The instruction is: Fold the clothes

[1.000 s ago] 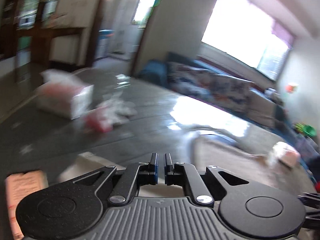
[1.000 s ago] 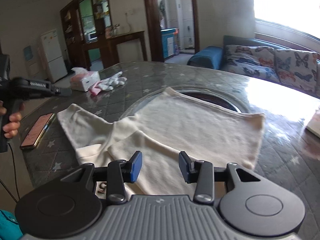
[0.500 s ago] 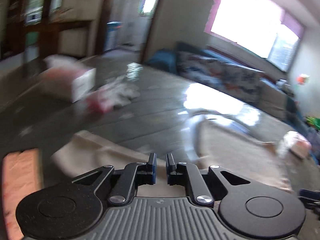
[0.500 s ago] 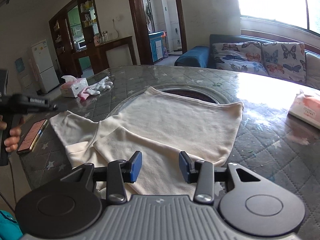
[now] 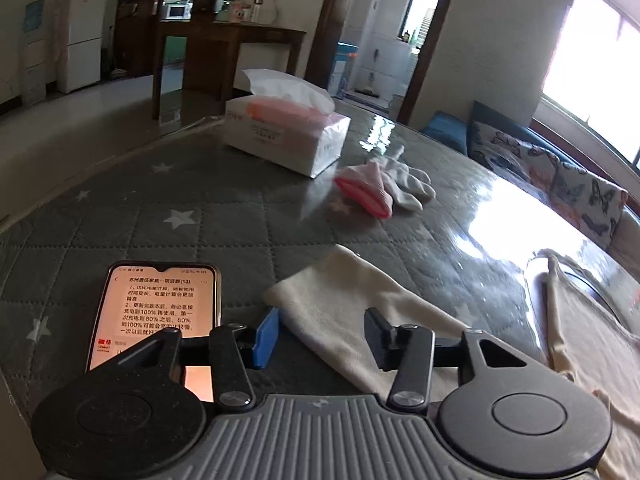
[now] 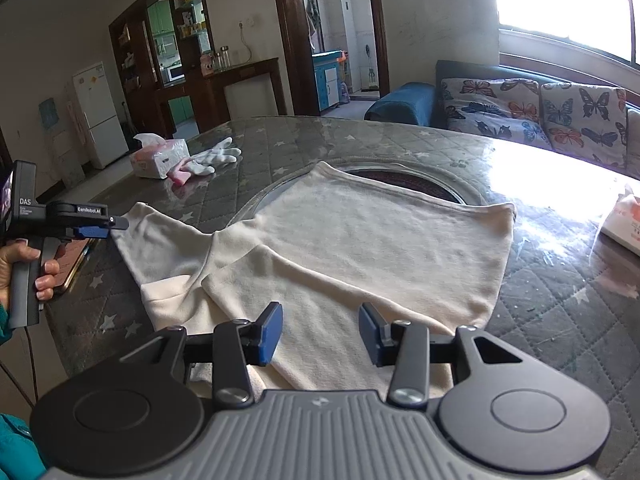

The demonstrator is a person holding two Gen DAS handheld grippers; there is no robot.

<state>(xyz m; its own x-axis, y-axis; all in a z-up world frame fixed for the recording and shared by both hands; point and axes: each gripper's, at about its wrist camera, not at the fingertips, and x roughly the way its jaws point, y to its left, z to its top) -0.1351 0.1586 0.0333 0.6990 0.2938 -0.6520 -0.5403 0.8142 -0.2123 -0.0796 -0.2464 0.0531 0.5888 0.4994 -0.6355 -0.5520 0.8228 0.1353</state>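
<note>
Lying at the far left of the quilted bench (image 5: 240,232), a lit phone (image 5: 160,312) sits just beside the left tongs (image 5: 320,334), whose jaws stand apart over the end of a cream sleeve (image 5: 360,300). Beyond are a tissue box (image 5: 288,136) and a white-and-pink glove (image 5: 384,188). The cream garment (image 6: 360,240) lies flat mid-bench (one sleeve folded across its body). Nearer the right, the right tongs (image 6: 320,332) hover with jaws apart above the garment's near edge, gripping nothing.
</note>
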